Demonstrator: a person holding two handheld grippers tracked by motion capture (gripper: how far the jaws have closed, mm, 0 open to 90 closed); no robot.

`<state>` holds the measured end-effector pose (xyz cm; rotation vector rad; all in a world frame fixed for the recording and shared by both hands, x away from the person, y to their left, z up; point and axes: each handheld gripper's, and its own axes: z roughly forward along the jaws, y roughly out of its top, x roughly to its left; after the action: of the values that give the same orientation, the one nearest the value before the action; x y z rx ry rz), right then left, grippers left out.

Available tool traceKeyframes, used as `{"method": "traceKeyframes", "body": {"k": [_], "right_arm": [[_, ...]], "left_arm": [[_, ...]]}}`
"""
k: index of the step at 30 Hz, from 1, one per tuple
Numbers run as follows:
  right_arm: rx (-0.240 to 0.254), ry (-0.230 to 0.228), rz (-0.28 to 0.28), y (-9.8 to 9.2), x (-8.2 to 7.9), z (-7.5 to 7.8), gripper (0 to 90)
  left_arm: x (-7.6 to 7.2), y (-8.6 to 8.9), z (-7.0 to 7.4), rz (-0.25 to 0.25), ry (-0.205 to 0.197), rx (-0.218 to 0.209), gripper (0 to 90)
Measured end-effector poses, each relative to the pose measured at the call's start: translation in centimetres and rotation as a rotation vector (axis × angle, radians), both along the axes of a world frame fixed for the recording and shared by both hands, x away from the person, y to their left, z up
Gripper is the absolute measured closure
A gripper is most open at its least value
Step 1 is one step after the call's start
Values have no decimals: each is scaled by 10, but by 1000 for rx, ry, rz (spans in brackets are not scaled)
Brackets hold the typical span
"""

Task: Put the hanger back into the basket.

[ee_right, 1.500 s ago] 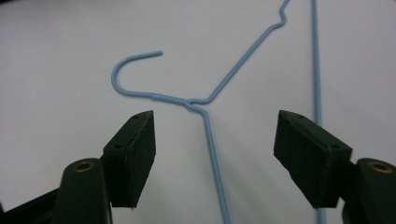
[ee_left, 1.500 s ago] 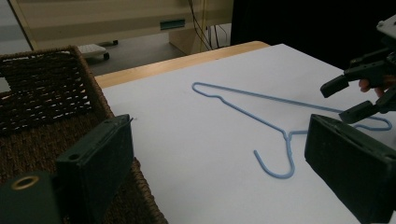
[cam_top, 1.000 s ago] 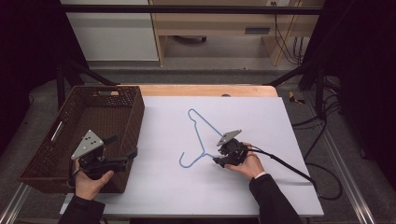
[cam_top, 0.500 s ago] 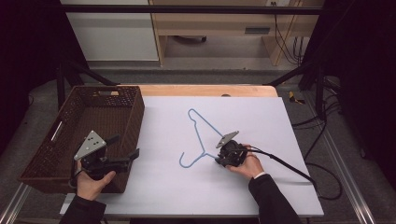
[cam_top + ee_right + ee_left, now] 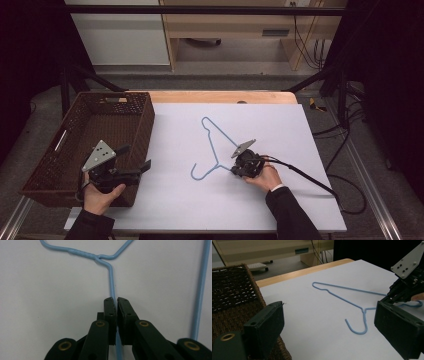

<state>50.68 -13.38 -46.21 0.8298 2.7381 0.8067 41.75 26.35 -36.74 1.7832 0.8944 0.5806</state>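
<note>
Down on the white sheet [image 5: 300, 145], with my right gripper [image 5: 116, 305] just clamped onto the flat blue hanger [image 5: 214, 142], I should lift level, while my left gripper [image 5: 329, 322] gapes empty beside the basket [image 5: 60, 165].

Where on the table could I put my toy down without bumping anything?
The white table top is bare on the far right, beyond the blue wire hanger, and along the near edge between the two hands. It is crowded in the middle, where the right gripper pinches the hanger, and at the left by the brown basket and left gripper.
</note>
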Motion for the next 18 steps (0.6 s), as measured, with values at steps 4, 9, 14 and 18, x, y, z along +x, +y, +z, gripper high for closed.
{"method": "traceKeyframes", "body": {"k": [4,9,14,18], "right_arm": [[3,0,3,0,0,0,869],[7,4,5,-1,0,1,872],[44,13,-1,-3,-1,6,872],[88,8,-11,-6,-1,11,873]], "left_arm": [[0,-2,0,-5,2,1,90],[-1,-4,-1,-12,2,6,90],[-3,-8,1,-22,-2,5,90],[-4,-14,1,-38,-3,9,90]]}}
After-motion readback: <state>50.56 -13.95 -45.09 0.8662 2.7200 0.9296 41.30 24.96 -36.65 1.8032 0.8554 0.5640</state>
